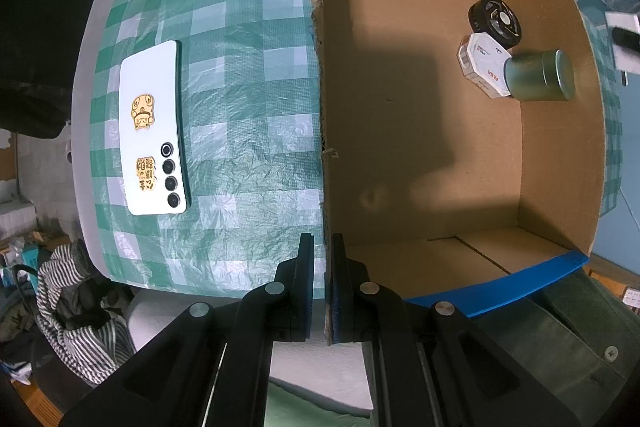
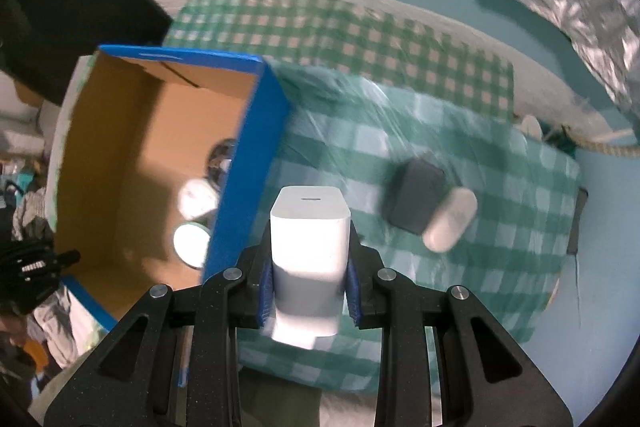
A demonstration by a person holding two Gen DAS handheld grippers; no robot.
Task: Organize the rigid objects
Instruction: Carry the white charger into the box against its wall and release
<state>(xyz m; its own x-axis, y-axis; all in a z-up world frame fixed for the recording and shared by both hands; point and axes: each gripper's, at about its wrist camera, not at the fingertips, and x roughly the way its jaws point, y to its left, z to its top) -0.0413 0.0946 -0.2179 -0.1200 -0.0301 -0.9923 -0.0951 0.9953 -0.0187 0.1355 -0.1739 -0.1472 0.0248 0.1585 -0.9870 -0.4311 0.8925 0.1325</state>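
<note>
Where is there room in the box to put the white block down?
The cardboard box has a wide bare floor from the wall pinched by the left gripper across to the far corner. That corner is crowded: black round thing, white case, green tin.

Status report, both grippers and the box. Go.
Left gripper clamped on box wall. Right gripper holding white charger, outside the box. Tin, two more items inside. Path clear.
</note>
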